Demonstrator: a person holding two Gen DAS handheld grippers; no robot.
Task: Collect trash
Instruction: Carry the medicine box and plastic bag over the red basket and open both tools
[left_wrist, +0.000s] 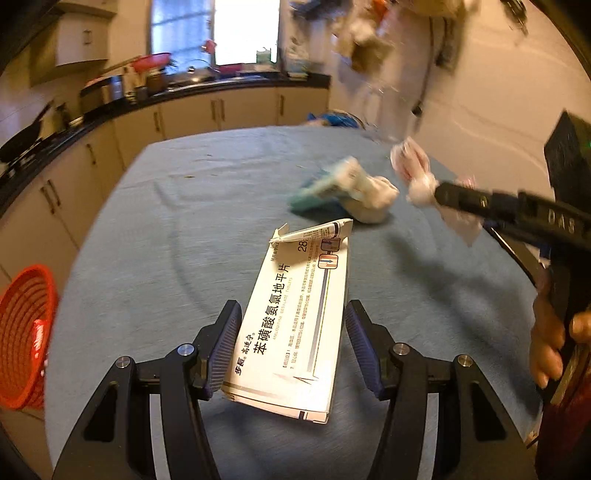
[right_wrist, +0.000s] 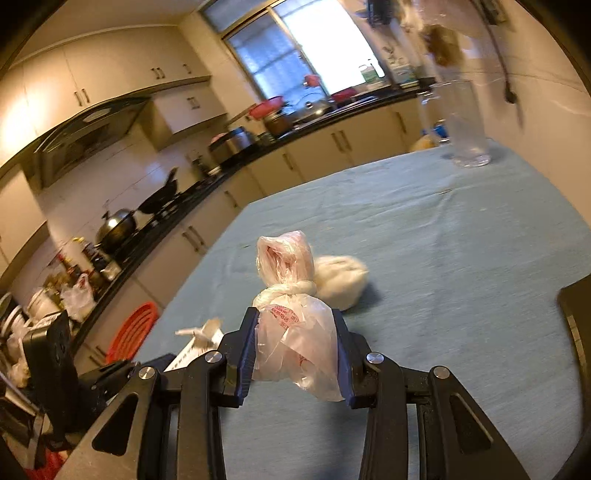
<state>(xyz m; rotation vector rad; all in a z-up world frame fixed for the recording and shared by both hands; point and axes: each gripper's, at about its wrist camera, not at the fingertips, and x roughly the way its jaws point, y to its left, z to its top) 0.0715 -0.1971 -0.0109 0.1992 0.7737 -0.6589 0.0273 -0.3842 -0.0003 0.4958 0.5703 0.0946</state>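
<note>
- At the far left, off the table's edge and lower down, we see a red basket (left_wrist: 26, 336), which we take to be where the trash goes.
- Our left gripper (left_wrist: 291, 347) has a flattened medicine box (left_wrist: 295, 325) between its fingers; the left pad touches the box edge, while a sliver of gap shows at the right pad, so we judge the hold loose rather than firm.
- To do this well, we would tighten on the box before swinging left toward the basket, since its torn flap could catch or let it slip.
- Further right on the table lie a blue-green packet (left_wrist: 321, 188) and a white crumpled wad (left_wrist: 373, 203), touching each other and not yet collected.
- Our right gripper (right_wrist: 295, 354) is closed narrowly on a knotted plastic bag (right_wrist: 291, 325), lifted clear of the table; the knot and top stick out beyond the fingertips.
- We would carry it low and steady, as the thin film may slide.
- The table (right_wrist: 443, 277) wears a blue cloth with slight creases; a clear glass (right_wrist: 465, 125) stands at its far right corner.
- Beyond is a kitchen: dark counter, cream cabinets, bright window.
</note>
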